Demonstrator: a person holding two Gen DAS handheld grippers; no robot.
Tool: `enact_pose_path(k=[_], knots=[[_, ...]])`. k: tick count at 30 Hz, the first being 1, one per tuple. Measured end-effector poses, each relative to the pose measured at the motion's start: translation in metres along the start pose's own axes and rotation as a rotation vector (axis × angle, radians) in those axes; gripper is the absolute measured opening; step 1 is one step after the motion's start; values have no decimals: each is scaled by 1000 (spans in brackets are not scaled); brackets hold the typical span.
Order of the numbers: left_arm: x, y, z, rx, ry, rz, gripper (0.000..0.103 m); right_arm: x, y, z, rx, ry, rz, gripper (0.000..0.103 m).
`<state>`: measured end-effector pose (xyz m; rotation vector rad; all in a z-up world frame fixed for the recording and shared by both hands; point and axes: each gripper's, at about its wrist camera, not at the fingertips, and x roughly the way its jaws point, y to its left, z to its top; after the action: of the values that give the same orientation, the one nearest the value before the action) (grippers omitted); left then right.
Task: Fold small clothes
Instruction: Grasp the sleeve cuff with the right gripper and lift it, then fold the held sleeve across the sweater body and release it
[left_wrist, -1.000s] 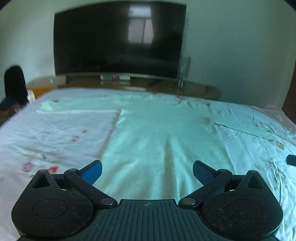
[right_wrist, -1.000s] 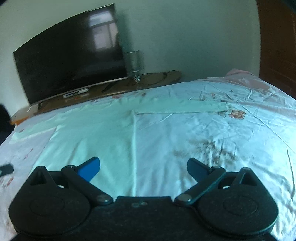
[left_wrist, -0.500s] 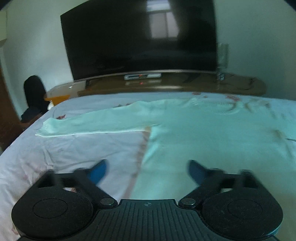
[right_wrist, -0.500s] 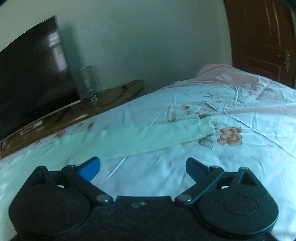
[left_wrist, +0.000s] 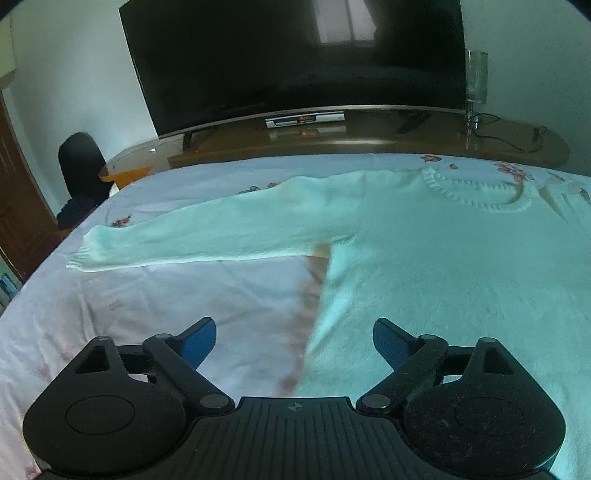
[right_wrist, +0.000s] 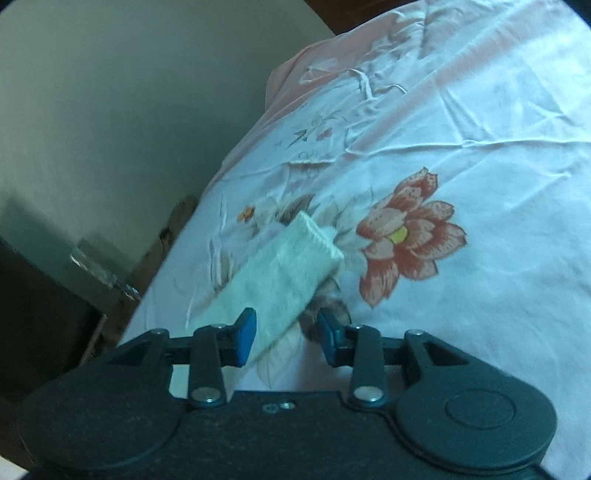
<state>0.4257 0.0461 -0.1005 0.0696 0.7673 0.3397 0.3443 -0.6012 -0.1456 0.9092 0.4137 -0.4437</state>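
A pale mint knitted sweater (left_wrist: 443, 251) lies flat on the bed, neckline far right, its left sleeve (left_wrist: 207, 236) stretched out to the left. My left gripper (left_wrist: 293, 339) is open and empty, hovering over the sweater's left side edge. In the right wrist view the right sleeve (right_wrist: 280, 273) lies on the floral sheet, cuff pointing away. My right gripper (right_wrist: 286, 334) is partly closed, with its jaws on either side of the sleeve and a gap still showing; it does not grip the cloth.
The bed has a white sheet (left_wrist: 147, 310) with red flowers (right_wrist: 406, 236). A large dark TV (left_wrist: 295, 59) stands on a wooden cabinet (left_wrist: 369, 140) beyond the bed. A black chair (left_wrist: 79, 162) is at far left. A wall (right_wrist: 110, 110) lies beyond the bed's right edge.
My left gripper moved left and forward toward the left sleeve side. My right gripper swung right, came down onto the right sleeve near its cuff, and its jaws narrowed around it.
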Motion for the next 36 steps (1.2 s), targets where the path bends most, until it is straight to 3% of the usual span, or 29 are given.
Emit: enact_pose_path(k=[4, 6, 7, 8, 10, 12, 19, 23, 27, 32, 36], knots=[[9, -7, 8, -12, 16, -15, 94, 8, 2, 4, 2, -9, 18, 38], [14, -12, 12, -29, 18, -23, 94, 9, 6, 5, -30, -5, 11, 34], [15, -13, 12, -37, 20, -28, 94, 12, 6, 6, -44, -5, -1, 25], [18, -13, 13, -47, 26, -34, 94, 13, 6, 8, -51, -7, -13, 10], [22, -14, 13, -61, 37, -32, 97, 17, -2, 11, -36, -8, -22, 1], [25, -12, 12, -63, 40, -23, 103, 17, -11, 13, 0, -10, 13, 1], [38, 11, 6, -72, 60, -6, 103, 17, 7, 9, -106, -39, -33, 4], [39, 32, -1, -90, 57, 0, 103, 14, 31, 1, -206, -58, -61, 4], [37, 52, -5, -96, 33, -50, 103, 11, 67, -12, -294, -62, -27, 4], [45, 80, -6, -152, 31, -137, 103, 6, 138, -59, -442, -17, 63, 4], [52, 100, -5, -177, 26, -198, 103, 3, 198, -118, -531, 74, 174, 4]])
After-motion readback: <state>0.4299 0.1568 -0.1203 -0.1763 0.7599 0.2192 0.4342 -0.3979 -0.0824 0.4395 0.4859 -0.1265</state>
